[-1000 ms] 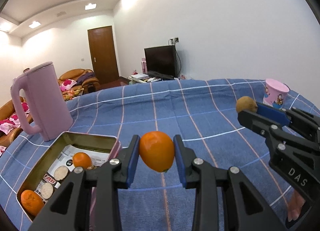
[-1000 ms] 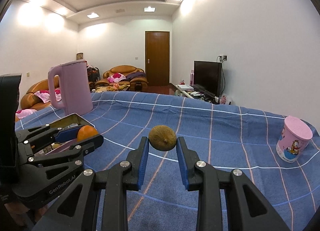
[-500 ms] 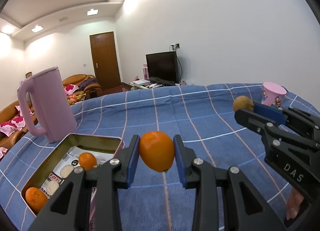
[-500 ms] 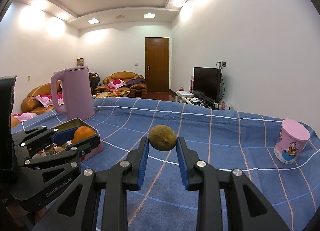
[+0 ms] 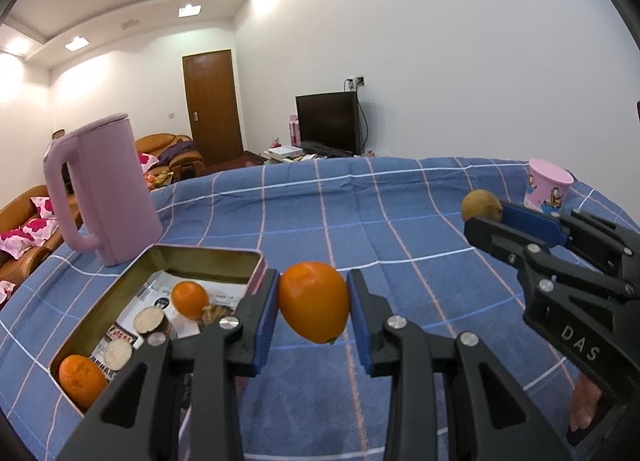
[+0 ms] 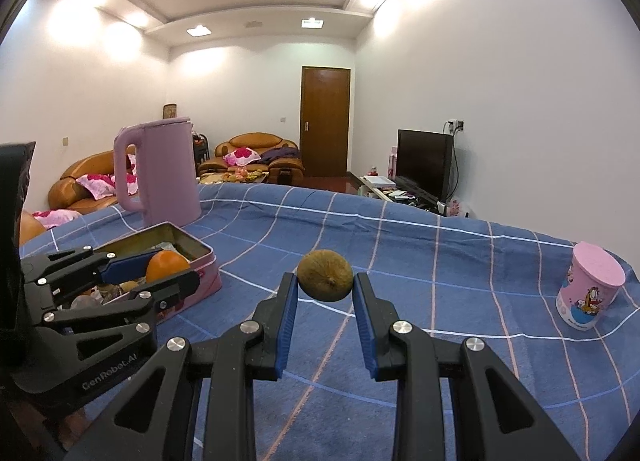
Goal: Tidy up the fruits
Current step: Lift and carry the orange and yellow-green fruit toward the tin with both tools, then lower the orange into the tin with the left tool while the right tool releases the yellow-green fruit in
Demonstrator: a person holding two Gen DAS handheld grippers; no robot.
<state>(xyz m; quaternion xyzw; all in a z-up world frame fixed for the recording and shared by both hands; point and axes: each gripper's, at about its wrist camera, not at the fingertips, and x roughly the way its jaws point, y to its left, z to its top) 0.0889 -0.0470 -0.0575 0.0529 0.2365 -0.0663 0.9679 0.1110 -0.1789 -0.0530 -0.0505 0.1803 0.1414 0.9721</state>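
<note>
Your left hand-held gripper point(image 5: 313, 303), bottom center of the left wrist view, is clamped on an orange fruit point(image 5: 313, 301), held above the blue checked table point(image 5: 360, 221) just right of the open tin point(image 5: 208, 257). The tin, lower left, holds 2 more orange fruits point(image 5: 189, 299) plus some round pale items. Your right hand-held gripper point(image 6: 325, 281) grips a brown kiwi-like fruit point(image 6: 325, 276), center frame, off the cloth. Pink kettle point(image 5: 102, 189) upper left behind the tin; pink cup point(image 6: 590, 291) at right edge.
</note>
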